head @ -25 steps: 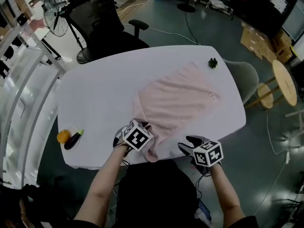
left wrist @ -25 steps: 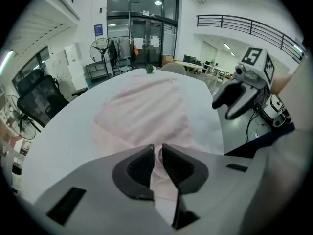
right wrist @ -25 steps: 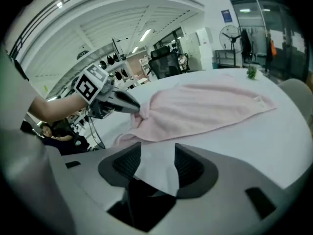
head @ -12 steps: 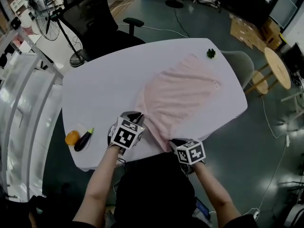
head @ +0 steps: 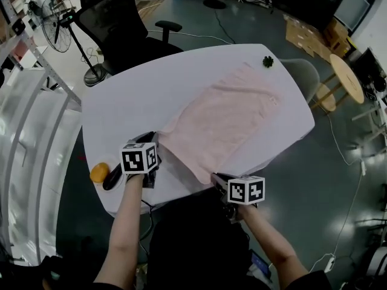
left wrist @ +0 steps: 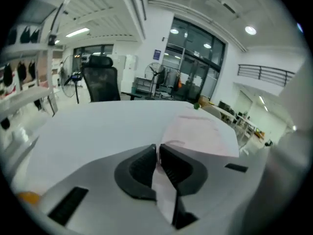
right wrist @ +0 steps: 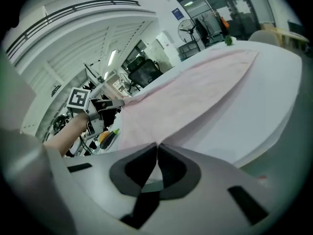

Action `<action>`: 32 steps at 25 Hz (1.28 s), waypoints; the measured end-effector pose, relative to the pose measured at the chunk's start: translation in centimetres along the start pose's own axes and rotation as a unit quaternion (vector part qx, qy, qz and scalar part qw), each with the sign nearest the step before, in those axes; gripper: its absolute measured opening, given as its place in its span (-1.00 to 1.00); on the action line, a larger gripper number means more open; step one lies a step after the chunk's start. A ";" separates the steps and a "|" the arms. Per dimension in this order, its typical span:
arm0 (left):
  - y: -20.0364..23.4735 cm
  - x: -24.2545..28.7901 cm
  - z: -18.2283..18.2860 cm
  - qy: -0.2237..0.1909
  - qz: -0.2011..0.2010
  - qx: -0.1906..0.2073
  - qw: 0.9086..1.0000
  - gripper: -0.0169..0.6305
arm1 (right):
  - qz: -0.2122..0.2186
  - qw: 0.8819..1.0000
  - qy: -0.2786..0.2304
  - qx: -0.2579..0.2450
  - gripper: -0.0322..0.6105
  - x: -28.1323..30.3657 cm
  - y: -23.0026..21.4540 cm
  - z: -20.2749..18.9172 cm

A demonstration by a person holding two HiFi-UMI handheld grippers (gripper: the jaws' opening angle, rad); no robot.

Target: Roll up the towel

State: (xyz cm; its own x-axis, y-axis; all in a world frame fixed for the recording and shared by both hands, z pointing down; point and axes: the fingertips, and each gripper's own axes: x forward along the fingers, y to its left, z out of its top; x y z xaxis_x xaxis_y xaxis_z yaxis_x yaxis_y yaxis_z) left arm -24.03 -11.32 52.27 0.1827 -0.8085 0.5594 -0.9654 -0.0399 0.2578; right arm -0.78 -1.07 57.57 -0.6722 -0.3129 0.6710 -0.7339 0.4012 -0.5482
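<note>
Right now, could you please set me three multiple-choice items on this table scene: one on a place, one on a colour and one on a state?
1. Where is the small green object?
A. Near the far edge of the table, beyond the towel
B. On the middle of the towel
C. Beside the orange fruit

2. What colour is the towel?
A. Blue
B. Pale pink
C. Yellow

3. How is the right claw?
A. Wide open over bare table
B. Shut on the towel's near corner
C. Shut on the eggplant

Answers:
1 A: the head view shows it by the far rim, past the towel's far end.
2 B: the cloth looks pale pink in all three views.
3 B: its jaws have just been closing, and they meet on the corner of the cloth.
</note>
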 end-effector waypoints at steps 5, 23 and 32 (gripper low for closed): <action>4.1 1.9 -2.9 -0.023 0.021 -0.259 0.965 -0.82 | -0.033 0.999 0.004 0.025 -0.84 2.2 0.1 -2.5; -0.5 -1.0 -0.5 0.012 -0.066 0.246 0.967 -0.28 | -0.051 0.962 0.040 -0.267 -0.27 -0.7 -0.7 -4.8; 0.2 3.9 -3.5 0.182 -0.109 0.239 0.948 -0.44 | -0.016 0.758 0.117 -0.642 -0.23 2.3 2.0 -7.5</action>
State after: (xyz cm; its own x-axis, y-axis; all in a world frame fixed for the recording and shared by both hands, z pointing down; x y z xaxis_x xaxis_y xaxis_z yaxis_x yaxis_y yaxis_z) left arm -22.83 -12.45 57.24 0.3552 -0.4985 0.7908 -0.8554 -0.5145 0.0599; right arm -3.11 5.49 61.77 -0.5103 -0.2392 0.8261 0.0506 0.9505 0.3065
